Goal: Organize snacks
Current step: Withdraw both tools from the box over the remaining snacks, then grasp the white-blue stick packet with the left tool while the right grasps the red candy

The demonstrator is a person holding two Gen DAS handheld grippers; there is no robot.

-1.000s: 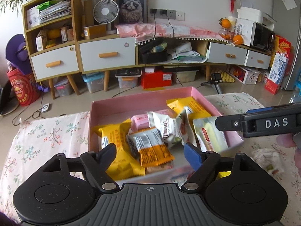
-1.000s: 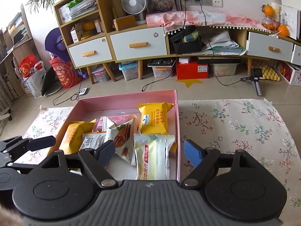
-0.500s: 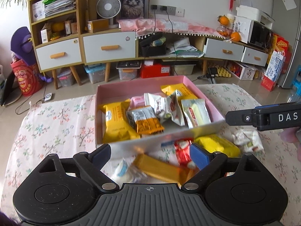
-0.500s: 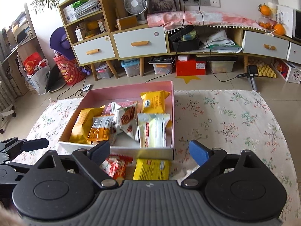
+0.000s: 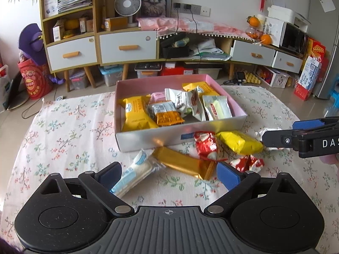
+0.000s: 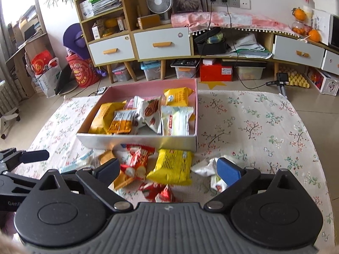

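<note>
Both the left claw [image 5: 168, 174] and the right claw [image 6: 167, 169] are spreading wider and grip nothing. The pink box [image 5: 233, 102] of snacks sits mid-desk [image 5: 63, 131], with loose packets, including a gold bar [image 5: 182, 162] and a yellow packet [image 6: 172, 166], crowded against its near wall. The floral cloth on either side lies open to the desk edges.

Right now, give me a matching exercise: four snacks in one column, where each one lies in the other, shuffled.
1. gold bar
2. white-and-blue packet
3. white-and-green packet
4. bright yellow pack

A. inside the pink box, at its right side
B. on the cloth, left of the gold bar
C. on the cloth, between the two red packets and the crumpled white wrapper
D. on the cloth, slanting away from the box front

Pairs: 1-D, 2-B, 3-A, 4-C
</note>
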